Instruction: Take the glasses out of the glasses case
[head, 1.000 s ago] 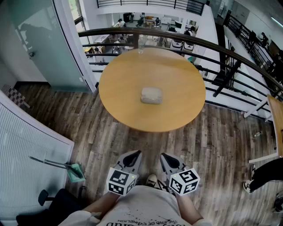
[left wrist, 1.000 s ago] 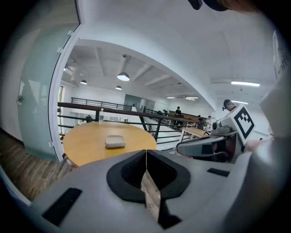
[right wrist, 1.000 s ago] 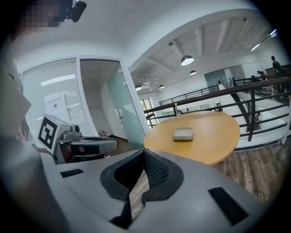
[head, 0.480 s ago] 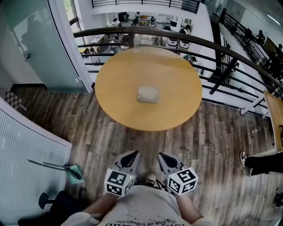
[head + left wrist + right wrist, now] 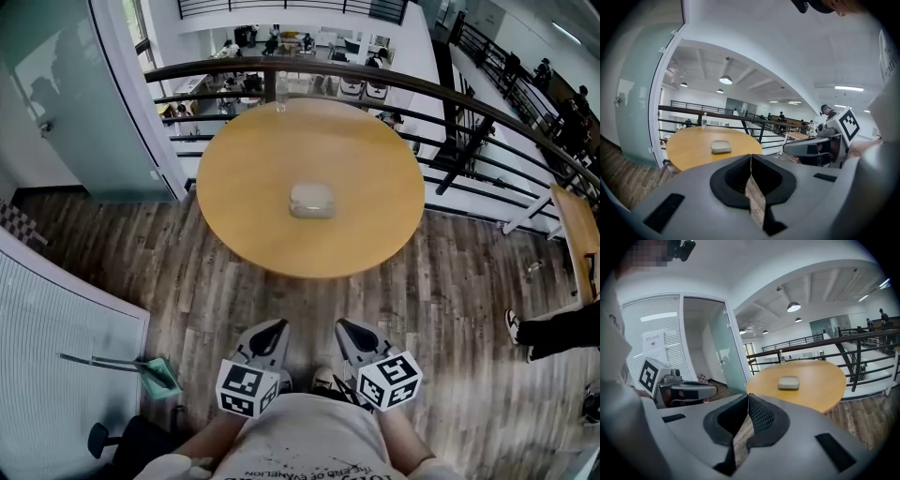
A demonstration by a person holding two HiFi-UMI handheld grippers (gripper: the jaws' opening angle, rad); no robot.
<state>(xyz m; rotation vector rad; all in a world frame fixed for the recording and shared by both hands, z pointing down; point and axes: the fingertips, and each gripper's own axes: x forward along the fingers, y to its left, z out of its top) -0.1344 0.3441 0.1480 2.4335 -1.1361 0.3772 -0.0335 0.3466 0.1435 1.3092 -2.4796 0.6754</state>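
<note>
Little has changed in the last sec. The head view has drifted a bit, so the desk (image 5: 246, 178) and the case (image 5: 312, 200) sit a touch further left than before, but both tongs hang low by the body just as they did, over the wood floor (image 5: 441, 300). A passer-by's leg (image 5: 553, 330) at the right edge has moved on, which has nothing to do w/ the job.

Left tongs (image 5: 275, 324): tips pinched together, nothing between them. Right tongs (image 5: 343, 324): same, closed and empty. The two sit side by side, near each other, both pointing at the desk.

The case lies straight ahead of the tongs and well apart from them, roughly on the line between the two, near the desk's middle. Its lid looks down and no glasses show, so presumably they're inside. A bottle (image 5: 280, 89) stands beyond the case at the desk's far edge, by the railing (image 5: 450, 98).

So the job is not started yet, approach stage only. Next, I'd guess: step in to close the gap, open one pair of tongs to steady the case, and use the other for the lid.
</note>
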